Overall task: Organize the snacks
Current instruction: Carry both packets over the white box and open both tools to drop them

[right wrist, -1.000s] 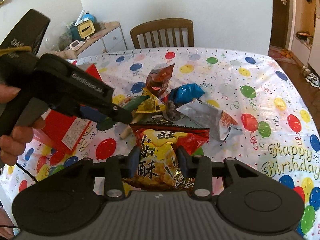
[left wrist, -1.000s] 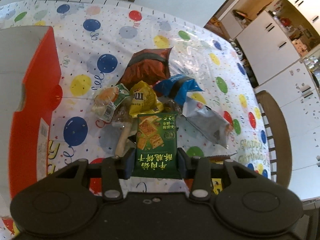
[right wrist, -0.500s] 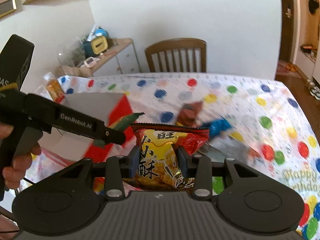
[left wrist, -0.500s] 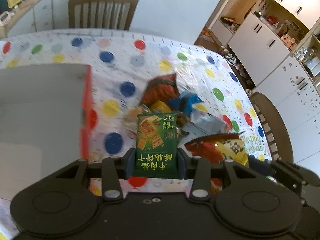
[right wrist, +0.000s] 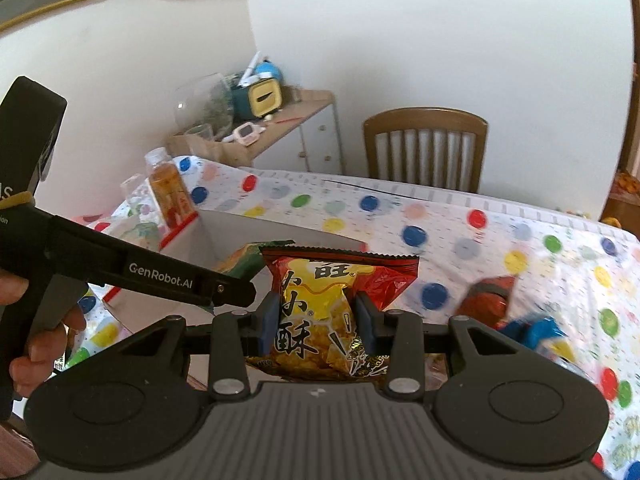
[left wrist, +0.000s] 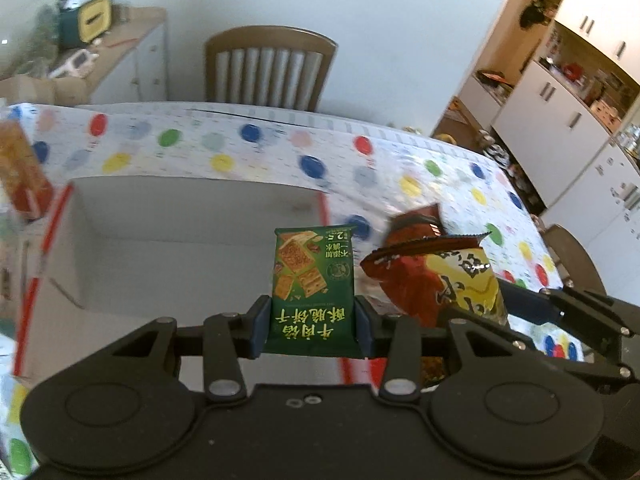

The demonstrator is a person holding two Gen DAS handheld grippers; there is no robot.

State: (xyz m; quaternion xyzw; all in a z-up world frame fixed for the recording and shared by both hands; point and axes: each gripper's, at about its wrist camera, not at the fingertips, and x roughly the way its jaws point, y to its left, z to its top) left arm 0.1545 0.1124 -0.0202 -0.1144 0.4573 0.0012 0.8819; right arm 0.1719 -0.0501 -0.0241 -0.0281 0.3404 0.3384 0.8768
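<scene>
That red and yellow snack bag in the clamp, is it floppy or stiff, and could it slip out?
The red and yellow snack bag looks puffy and probably light. The right gripper pinches it mid-body and its top stands up, so it seems fairly self-supporting. Its glossy film may be slippery, though the pads dent it, which likely helps. The contents may well crush if squeezed harder.

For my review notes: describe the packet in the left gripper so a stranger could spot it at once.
Find the open box on the balloon tablecloth. In front of it the left gripper pinches a flat green packet picturing square crackers; the neighbouring red-yellow bag is puffy.
</scene>
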